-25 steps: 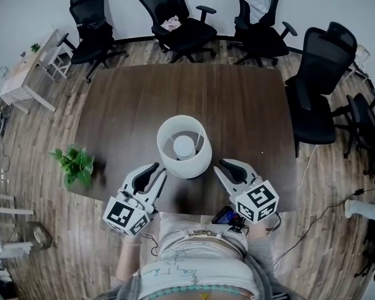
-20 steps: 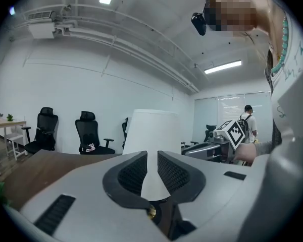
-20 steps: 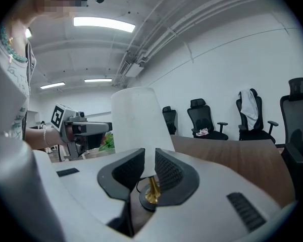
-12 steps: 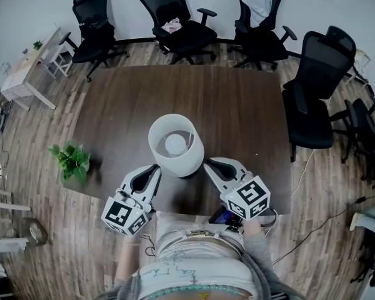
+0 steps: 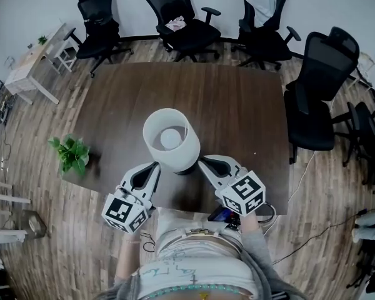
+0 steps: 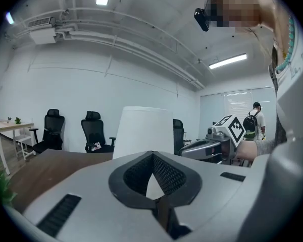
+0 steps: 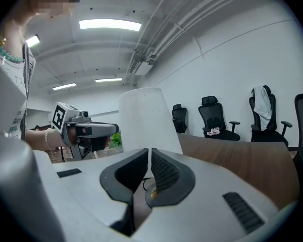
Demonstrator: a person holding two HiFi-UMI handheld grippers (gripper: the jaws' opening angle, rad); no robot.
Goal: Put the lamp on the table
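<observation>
Lamp [image 5: 169,136]: it stands upright on the dark wooden counter [image 5: 237,105], towards the edge nearest the person. From above you look down into its white shade, with the pale bulb in the middle and a dark base showing under the near side.

It sits between the two claws. The left claw [image 5: 155,165] points at its base from the near left and the right claw [image 5: 201,162] from the near right. Both tips are just beside the base, and I cannot tell whether either touches it.

In the left gripper view the shade [image 6: 144,130] rises straight ahead beyond the left claw [image 6: 152,155]. Its jaws have just been closing, and now meet at the tips with nothing between them. The right gripper view shows the shade [image 7: 144,120] just past the right claw [image 7: 149,153]. Those jaws have also just been closing, and now stand together but for a thin slit, gripping nothing.

Each claw carries its marker cube, the left one [image 5: 124,212] and the right one [image 5: 244,192], close to the person's waist.

A potted plant [image 5: 70,154] stands at the counter's left edge, well apart from the lamp. Black office chairs [image 5: 181,17] ring the far and right sides on the wooden floor [image 5: 62,230]. A small pale desk [image 5: 31,67] is at the far left by the wall.
</observation>
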